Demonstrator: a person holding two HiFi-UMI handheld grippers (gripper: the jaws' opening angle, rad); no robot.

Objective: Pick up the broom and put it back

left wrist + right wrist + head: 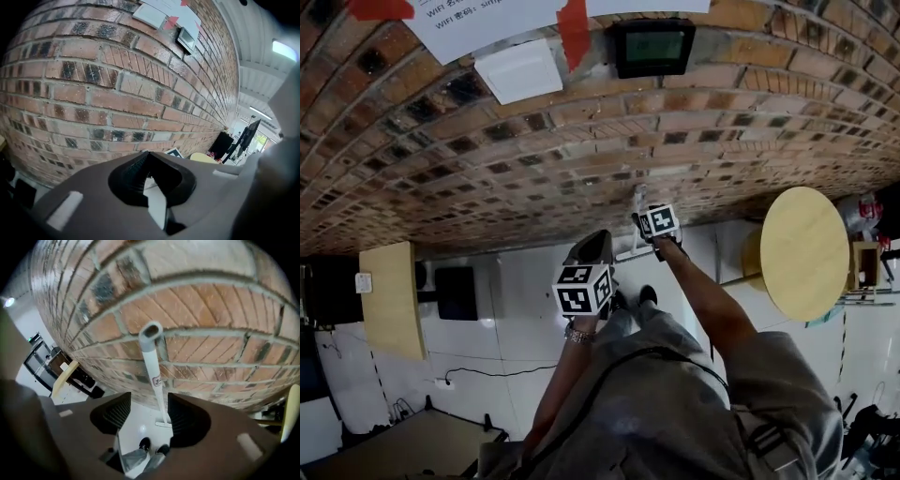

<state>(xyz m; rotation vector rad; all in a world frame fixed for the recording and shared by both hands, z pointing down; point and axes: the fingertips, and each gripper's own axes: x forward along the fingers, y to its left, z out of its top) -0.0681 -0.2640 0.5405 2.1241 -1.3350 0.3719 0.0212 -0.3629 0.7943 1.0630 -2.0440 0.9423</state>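
A white broom handle (153,366) stands upright against the brick wall (211,310), its foot on the white floor. My right gripper (149,398) is open just in front of it. The handle shows in the gap, closer to the right jaw, and neither pad presses on it. In the head view the broom (637,204) is a thin white stick at the wall's foot, with the right gripper (645,228) at it. My left gripper (592,248) hangs to the left of the broom, away from it. Its jaws (147,157) meet at the tips with nothing between them.
A round wooden table (806,251) stands to the right by the wall. A wooden board (392,298) and a black cabinet (455,292) are at the left. A cable (441,382) lies on the floor. The person's shoes (145,444) are right below the grippers.
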